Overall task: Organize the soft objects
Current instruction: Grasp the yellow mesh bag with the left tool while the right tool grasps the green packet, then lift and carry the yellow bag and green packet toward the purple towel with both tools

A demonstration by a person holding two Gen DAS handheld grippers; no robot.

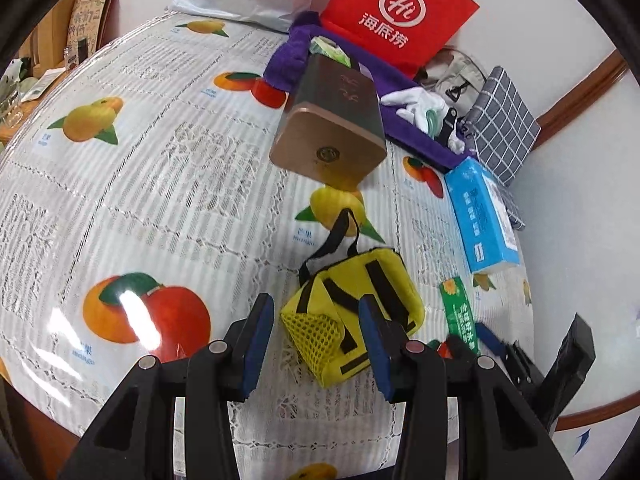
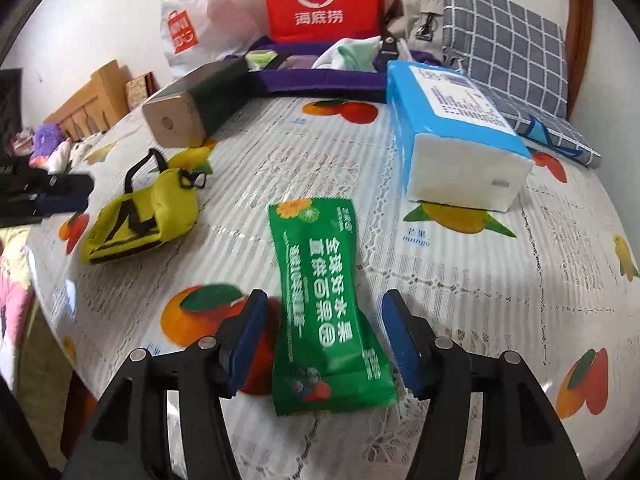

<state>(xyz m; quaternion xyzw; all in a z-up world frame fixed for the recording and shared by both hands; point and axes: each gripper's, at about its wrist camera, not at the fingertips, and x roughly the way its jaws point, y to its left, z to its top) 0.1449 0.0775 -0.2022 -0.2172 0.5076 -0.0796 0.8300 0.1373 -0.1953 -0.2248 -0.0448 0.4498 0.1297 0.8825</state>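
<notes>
A yellow pouch [image 1: 352, 312] with black straps lies on the fruit-print tablecloth [image 1: 160, 168]. My left gripper [image 1: 316, 344] hangs open over the pouch's near end. The right pad overlaps the pouch's edge, and a gap shows at the left pad. In the right wrist view the pouch [image 2: 140, 220] lies at the left. A green snack packet [image 2: 324, 300] lies flat on the cloth between the fingers of my right gripper [image 2: 326, 340], which is open with room on both sides. The packet [image 1: 460, 312] also shows at the right of the left wrist view.
A bronze-ended dark box [image 1: 328, 120] lies on its side mid-table. A blue tissue pack [image 2: 452, 128] sits at the right. Behind stand a purple fabric tray [image 2: 320, 82] with white cloth, a red bag [image 2: 320, 0] and a grey checked cushion [image 2: 504, 52]. The table's edge runs close below both grippers.
</notes>
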